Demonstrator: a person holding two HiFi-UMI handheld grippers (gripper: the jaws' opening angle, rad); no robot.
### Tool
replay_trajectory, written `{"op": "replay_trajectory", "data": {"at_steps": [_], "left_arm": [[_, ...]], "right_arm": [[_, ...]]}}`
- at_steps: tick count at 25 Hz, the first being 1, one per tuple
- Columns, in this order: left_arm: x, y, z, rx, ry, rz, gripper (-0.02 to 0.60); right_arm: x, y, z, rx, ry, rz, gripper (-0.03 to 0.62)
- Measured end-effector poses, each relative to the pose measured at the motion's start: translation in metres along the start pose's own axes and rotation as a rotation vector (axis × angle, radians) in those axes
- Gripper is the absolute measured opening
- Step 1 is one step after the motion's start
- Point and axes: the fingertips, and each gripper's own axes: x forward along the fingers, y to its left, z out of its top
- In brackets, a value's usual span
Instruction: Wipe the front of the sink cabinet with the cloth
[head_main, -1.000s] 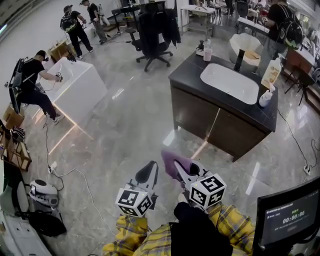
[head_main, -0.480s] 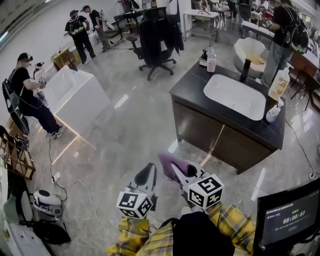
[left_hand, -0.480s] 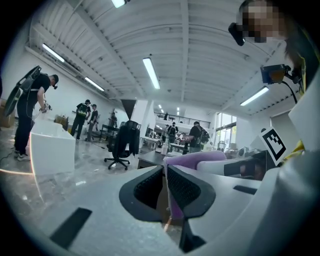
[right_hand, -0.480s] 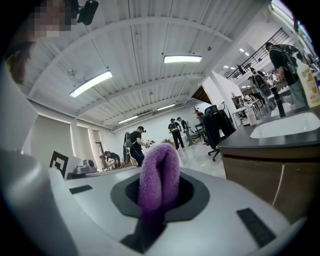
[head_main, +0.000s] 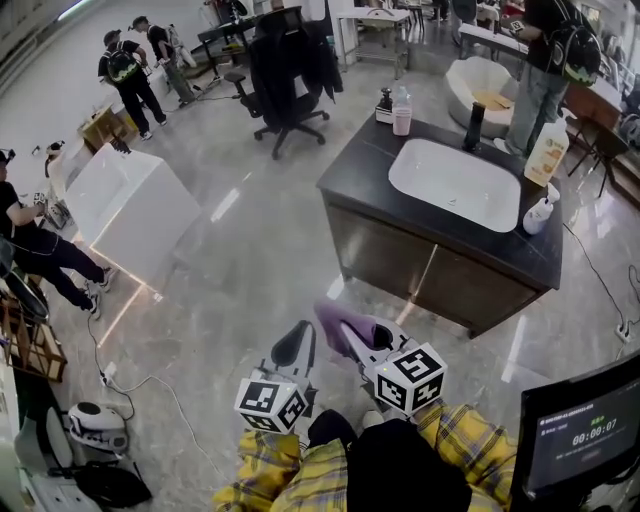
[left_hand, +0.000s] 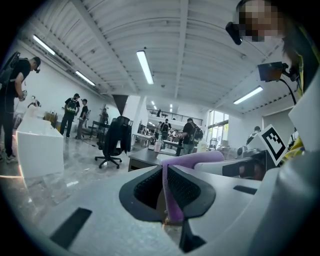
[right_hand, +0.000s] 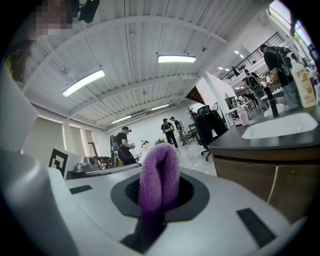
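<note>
Holding the purple cloth (head_main: 343, 321) in the right tongs (head_main: 352, 335): jaws clamped on it, and a folded wad bulges out of the tips in the right gripper view. Left tongs (head_main: 296, 345) sit just beside the right ones, jaws together; the left gripper view shows a thin purple strip of the cloth pinched in the seam between them, joining the roll that runs across to the right gripper. Both grippers are low in the head view, marker cubes (head_main: 268, 403) nearest the camera, yellow plaid sleeves (head_main: 470, 455) behind them. Cloth is in the air over the grey floor (head_main: 250, 260), well apart from the sink cabinet (head_main: 430, 275), not touching its front. Cabinet front is dark brown, with a lit vertical seam between two panels. Dark worktop (head_main: 360, 165) on top carries a white sink basin (head_main: 455, 185), a black faucet (head_main: 474, 125) at the back, a pink bottle (head_main: 402, 112) at the far-left corner, a pale yellow bottle (head_main: 545, 150) and a white pump dispenser (head_main: 537, 212) at the right end. A black office chair (head_main: 285, 65) stands beyond the cabinet. A monitor (head_main: 580, 425) sits at bottom right, showing a timer. Several people stand further back and at left.
</note>
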Motion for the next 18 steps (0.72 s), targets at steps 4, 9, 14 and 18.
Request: {"op": "replay_trajectory", "data": {"at_steps": [4, 9, 14, 18], "left_arm": [[0.015, 0.008, 0.000, 0.000, 0.018, -0.037, 0.032], [0.034, 0.028, 0.011, 0.004, 0.014, -0.120, 0.032], [0.050, 0.057, 0.016, 0.014, 0.044, -0.191, 0.031], [0.059, 0.082, 0.018, 0.032, 0.071, -0.247, 0.032]], "right_arm": [[0.009, -0.009, 0.001, 0.006, -0.005, -0.034, 0.044], [0.032, -0.021, 0.009, 0.020, -0.040, -0.101, 0.044], [0.067, -0.020, 0.014, 0.008, -0.053, -0.154, 0.044], [0.088, -0.019, 0.013, 0.015, -0.070, -0.207, 0.044]]}}
